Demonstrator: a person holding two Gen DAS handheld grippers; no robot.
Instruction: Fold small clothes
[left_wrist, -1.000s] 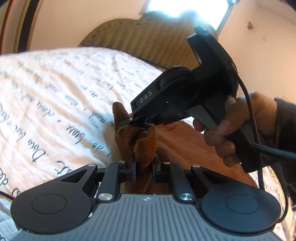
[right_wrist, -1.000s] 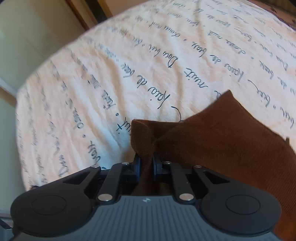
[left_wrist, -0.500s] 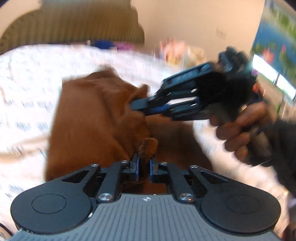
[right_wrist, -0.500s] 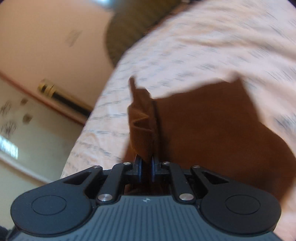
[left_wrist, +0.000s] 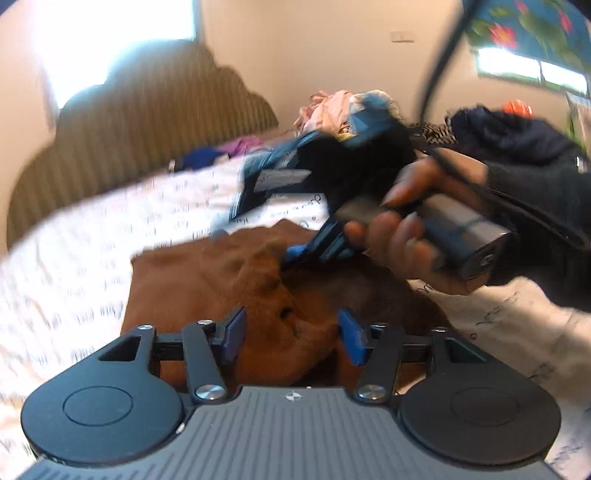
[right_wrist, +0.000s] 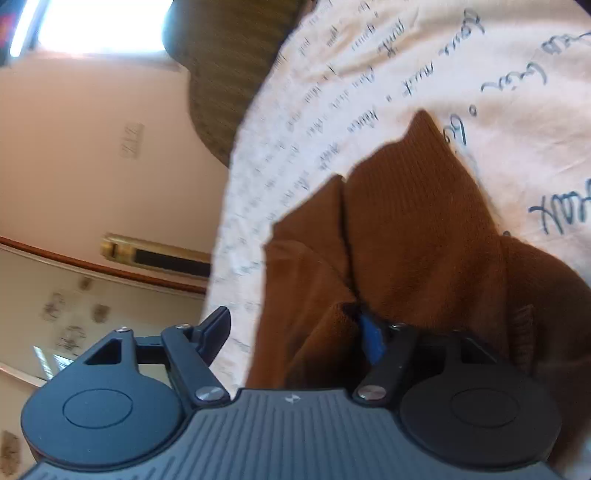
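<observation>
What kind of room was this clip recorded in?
Most likely a bedroom: a bed under a white sheet printed with handwriting, a scalloped olive ribbed headboard, and a heap of loose clothes beyond.

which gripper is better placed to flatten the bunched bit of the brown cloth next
Left, probably. The left gripper has just opened, and the bunched fold of the brown cloth lies between its jaws. The right gripper sits at an edge.
</observation>
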